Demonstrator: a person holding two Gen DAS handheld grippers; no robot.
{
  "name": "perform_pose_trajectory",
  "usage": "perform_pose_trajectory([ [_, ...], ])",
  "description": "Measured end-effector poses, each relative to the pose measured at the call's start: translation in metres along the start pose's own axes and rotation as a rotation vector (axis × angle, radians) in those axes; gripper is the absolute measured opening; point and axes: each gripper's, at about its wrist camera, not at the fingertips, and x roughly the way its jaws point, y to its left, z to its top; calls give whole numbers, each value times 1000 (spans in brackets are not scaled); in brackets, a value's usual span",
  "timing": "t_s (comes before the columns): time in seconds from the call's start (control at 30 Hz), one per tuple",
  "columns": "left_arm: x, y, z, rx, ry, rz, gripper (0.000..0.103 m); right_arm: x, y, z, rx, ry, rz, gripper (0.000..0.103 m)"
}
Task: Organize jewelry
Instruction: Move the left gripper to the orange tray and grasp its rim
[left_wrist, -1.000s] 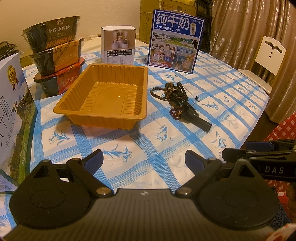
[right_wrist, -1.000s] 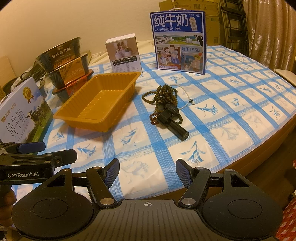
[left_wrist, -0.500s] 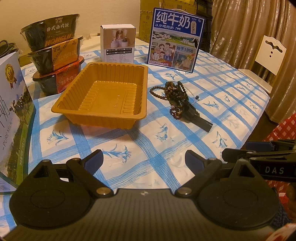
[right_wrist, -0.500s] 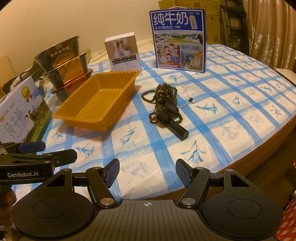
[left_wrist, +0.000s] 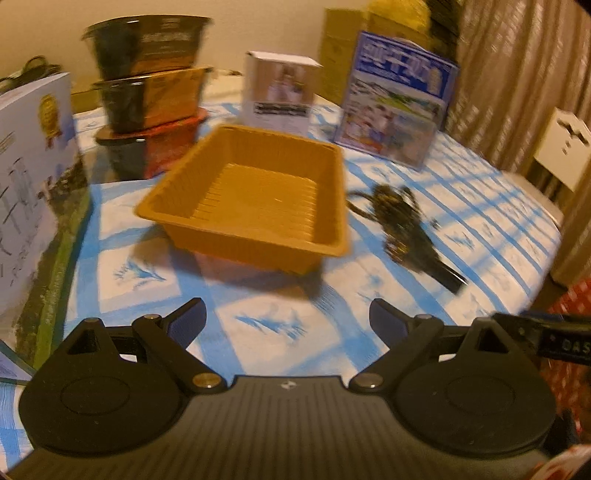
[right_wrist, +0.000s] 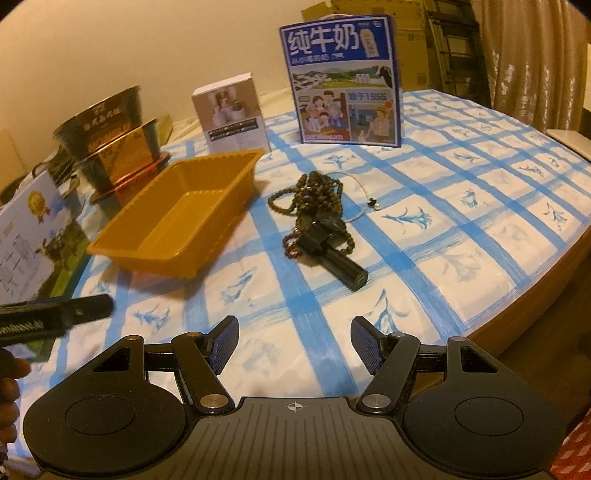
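While both grippers hang above the near edge of the table (right_wrist: 480, 206), neither has hold of anything: my left gripper (left_wrist: 287, 320) and my right gripper (right_wrist: 294, 341) each show 2 fingers spread wide with only checked cloth between them. The jewelry lies just right of the empty orange tray (right_wrist: 177, 218): a heap of brown bead strands (right_wrist: 314, 199), a thin pale chain (right_wrist: 360, 195) curving off its far side, and a darker reddish strand near its front, all tangled about a black cylindrical object (right_wrist: 338, 258) whose nature I cannot tell.

Risks, as I judge them:
1. A pinch on 1 strand may lift the whole knot, black object included, because the strands appear interlaced; the load could then slip free short of the tray.
2. The pale chain is fine and lies flat, so my pads may close over it without catching it.
3. The tray looks light; a trailing strand or a finger catching its rim could push it toward the stacked bowls (right_wrist: 110, 136).
4. The left wrist view is smeared, so aiming from it is unsafe.
5. With the 2 grippers side by side, they may collide over the heap.
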Motion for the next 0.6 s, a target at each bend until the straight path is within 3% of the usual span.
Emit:
perform_pose_trajectory([
  [0.5,42,89,25,-242,-154,77,86,55,-25,16,54,-49,-31,67],
  [0.6,52,99,30,-284,-180,80,79,64,-28,21,55,-59,-51,67],
])
